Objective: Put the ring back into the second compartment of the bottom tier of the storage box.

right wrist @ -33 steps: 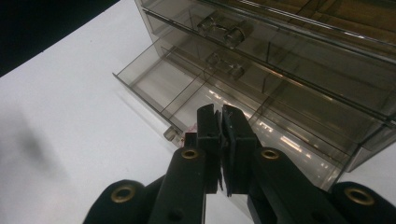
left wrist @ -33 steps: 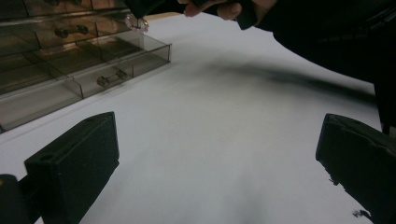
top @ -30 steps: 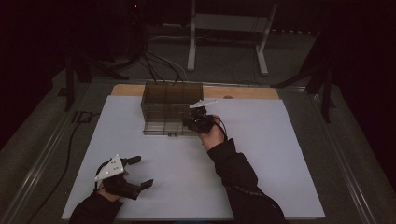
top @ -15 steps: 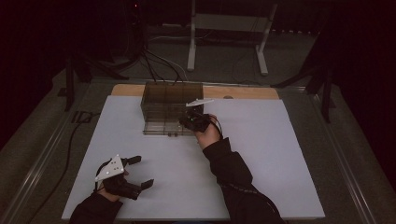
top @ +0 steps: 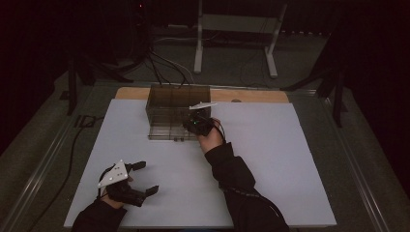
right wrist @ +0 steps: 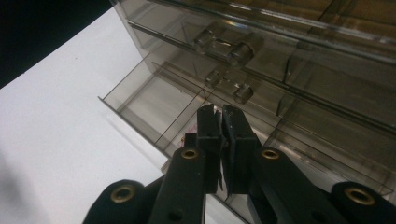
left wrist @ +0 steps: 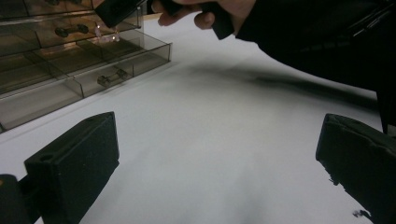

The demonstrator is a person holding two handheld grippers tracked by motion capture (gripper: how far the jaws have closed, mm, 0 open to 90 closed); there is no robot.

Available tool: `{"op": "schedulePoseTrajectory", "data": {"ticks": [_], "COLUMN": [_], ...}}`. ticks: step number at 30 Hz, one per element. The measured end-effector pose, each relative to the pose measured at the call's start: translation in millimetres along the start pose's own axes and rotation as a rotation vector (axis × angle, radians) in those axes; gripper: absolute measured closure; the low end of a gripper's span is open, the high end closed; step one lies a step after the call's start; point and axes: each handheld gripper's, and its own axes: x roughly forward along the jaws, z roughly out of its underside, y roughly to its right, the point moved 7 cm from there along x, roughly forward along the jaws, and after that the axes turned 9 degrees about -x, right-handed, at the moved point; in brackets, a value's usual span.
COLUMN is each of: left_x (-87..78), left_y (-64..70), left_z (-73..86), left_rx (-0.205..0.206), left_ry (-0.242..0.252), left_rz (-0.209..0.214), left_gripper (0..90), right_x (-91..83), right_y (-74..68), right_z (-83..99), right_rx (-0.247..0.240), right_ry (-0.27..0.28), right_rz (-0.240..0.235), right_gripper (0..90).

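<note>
Right gripper is sitting at the front right of the smoked-plastic drawer cabinet, jaws pinched nearly together with just a thin slit between them. In the right gripper view the tips are hanging over an open drawer pulled out of the cabinet; something small and pinkish is peeking out just left of the jaws, too hidden to identify, and I can't say whether they're clamping anything. Barbell-shaped drawer handles are sitting just ahead of the tips. Left gripper is resting low on the white tabletop, well apart from the cabinet, jaws spread wide and empty; ahead of it the cabinet is lying to its upper left, the person's right hand above.
</note>
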Motion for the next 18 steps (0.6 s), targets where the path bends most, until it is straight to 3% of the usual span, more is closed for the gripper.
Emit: {"op": "schedulePoseTrajectory", "data": {"ticks": [10,11,12,13,18], "left_x": [-0.4,-0.5,-0.5,-0.4,-0.4], "left_y": [-0.7,-0.4,-0.2,-0.2,-0.4], "left_z": [-0.1,-0.1,0.1,0.2,0.2], "left_rx": [-0.003,-0.003,-0.001,0.000,-0.001], "left_ry": [0.003,0.003,0.001,0.000,0.000], "left_rz": [0.001,0.002,0.002,0.002,0.002], "left_gripper": [0.5,0.5,0.5,0.5,0.6], "right_x": [11.8,13.0,13.0,14.2,10.2], "right_y": [1.5,2.6,2.6,1.7,-1.6], "right_z": [0.6,0.7,0.7,0.9,0.4], "right_rx": [0.028,0.036,0.036,0.032,0.018], "right_ry": [0.013,0.022,0.022,0.023,0.028], "right_rz": [0.018,0.031,0.031,0.022,0.008], "right_gripper": [86.4,78.1,78.1,69.8,60.4]}}
